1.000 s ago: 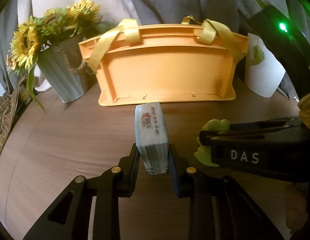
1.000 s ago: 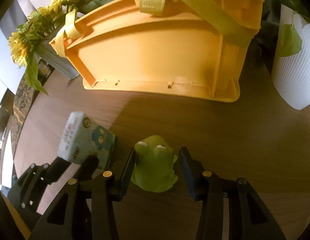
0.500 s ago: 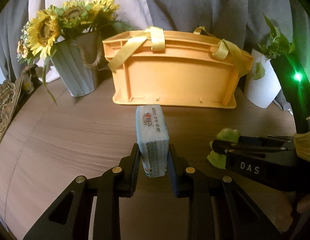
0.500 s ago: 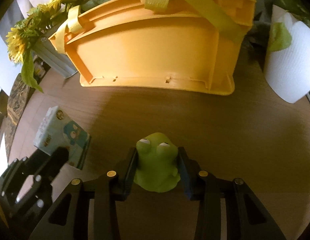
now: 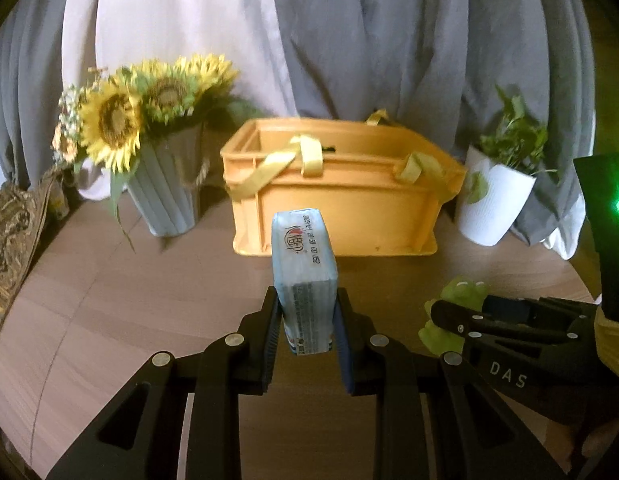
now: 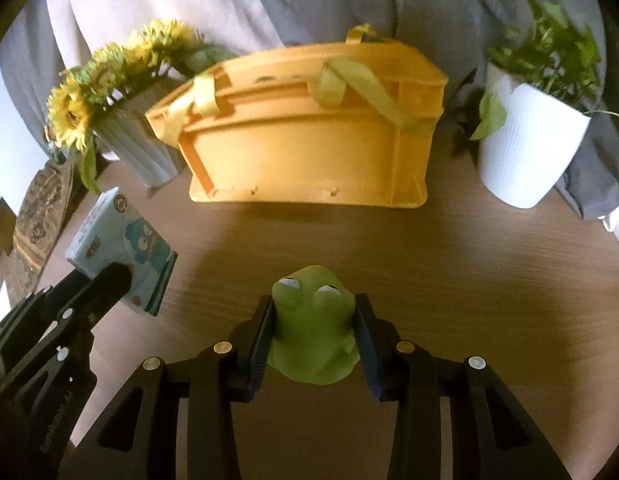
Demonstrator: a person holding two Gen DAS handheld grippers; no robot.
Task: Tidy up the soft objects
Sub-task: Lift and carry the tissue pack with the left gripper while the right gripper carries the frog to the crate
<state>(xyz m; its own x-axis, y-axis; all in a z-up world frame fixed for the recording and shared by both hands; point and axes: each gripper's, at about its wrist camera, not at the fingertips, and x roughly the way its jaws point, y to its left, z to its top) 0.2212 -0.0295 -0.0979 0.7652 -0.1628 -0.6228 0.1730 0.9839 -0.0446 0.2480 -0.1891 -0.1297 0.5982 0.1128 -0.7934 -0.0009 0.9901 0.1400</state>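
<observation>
My left gripper (image 5: 305,312) is shut on a light blue tissue pack (image 5: 303,264) and holds it above the wooden table. The pack also shows in the right wrist view (image 6: 121,248). My right gripper (image 6: 315,320) is shut on a green frog toy (image 6: 313,332), held above the table; the frog shows at the right of the left wrist view (image 5: 457,292). An orange crate (image 5: 341,196) with yellow straps stands ahead of both grippers, its top open; it also shows in the right wrist view (image 6: 305,152).
A grey vase of sunflowers (image 5: 165,188) stands left of the crate. A white pot with a green plant (image 5: 495,196) stands right of it. Grey and white curtains hang behind. The wooden table (image 5: 129,300) curves away at the left.
Both grippers have risen and pulled back with their objects; the crate looks smaller and its open top has come into view. The grips have not changed.
</observation>
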